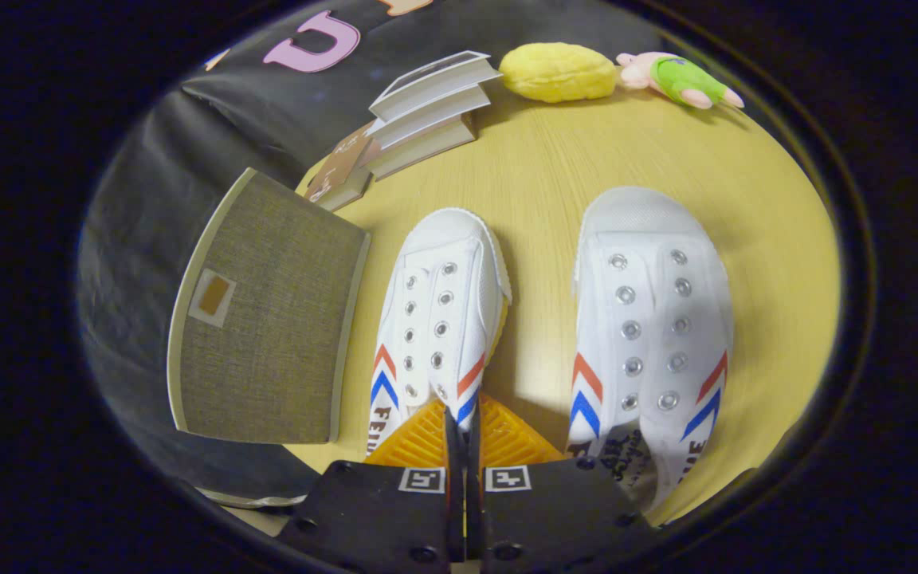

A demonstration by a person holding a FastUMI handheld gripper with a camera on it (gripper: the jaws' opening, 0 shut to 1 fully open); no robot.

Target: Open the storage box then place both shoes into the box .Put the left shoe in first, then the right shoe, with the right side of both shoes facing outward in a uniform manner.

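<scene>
We are looking down over the gripper (pixel 463 434), whose orange ribbed fingers (pixel 419 442) are sitting pressed together with nothing between them. Just ahead of them the left shoe (pixel 437 315) is lying with its heel nearest the fingertips and its long axis running straight away from us, toe pointing toward the stacked books (pixel 419 115). The right shoe (pixel 650 335) is lying parallel to it, off to the right of the fingers, a strip of bare wooden table (pixel 547 183) between the two. Both are white canvas with metal eyelets, no laces, and red and blue chevrons on the sides. The storage box (pixel 268 311) is standing just left of the left shoe, a grey woven-fabric box with pale trim, its lid apparently still closed, so we are judging the opening step not yet done.
</scene>
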